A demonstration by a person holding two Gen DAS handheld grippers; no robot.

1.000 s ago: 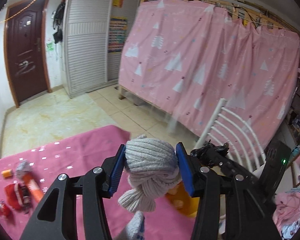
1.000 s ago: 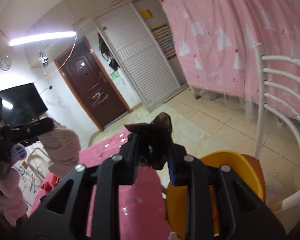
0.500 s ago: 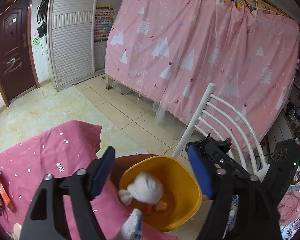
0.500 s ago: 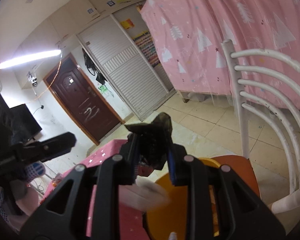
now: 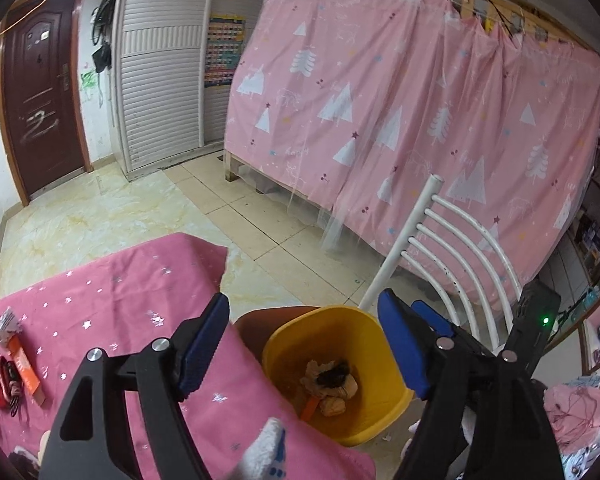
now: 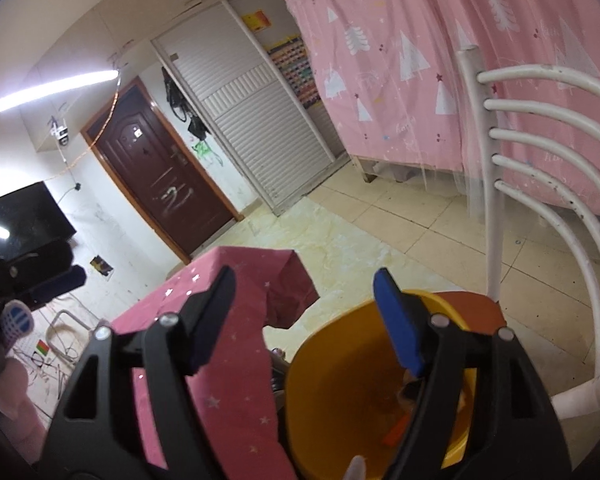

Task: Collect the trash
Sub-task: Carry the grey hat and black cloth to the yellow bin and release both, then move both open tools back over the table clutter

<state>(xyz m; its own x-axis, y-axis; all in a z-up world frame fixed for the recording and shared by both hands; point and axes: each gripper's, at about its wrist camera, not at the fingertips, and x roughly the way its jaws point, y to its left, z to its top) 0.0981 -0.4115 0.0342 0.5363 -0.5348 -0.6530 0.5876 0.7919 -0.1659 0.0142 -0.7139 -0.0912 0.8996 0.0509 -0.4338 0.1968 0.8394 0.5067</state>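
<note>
A yellow bin (image 5: 352,416) stands on a chair seat beside the pink-clothed table (image 5: 112,308). Inside it lie crumpled pale trash with a dark scrap on top (image 5: 332,376) and an orange piece. My left gripper (image 5: 304,344) is open and empty above the bin's near rim. My right gripper (image 6: 308,320) is open and empty over the same bin (image 6: 340,392). More trash, red and orange wrappers (image 5: 8,364), lies at the table's left edge.
A white slatted chair back (image 5: 452,248) rises right behind the bin. A pink bed curtain (image 5: 420,112) hangs beyond. Tiled floor, a white shuttered wardrobe (image 5: 160,92) and a brown door (image 5: 40,92) lie further off.
Both grippers opened. The left one dropped the grey-white wad into the bin first; the right one then released its dark scrap, which now lies on top in the bin.
</note>
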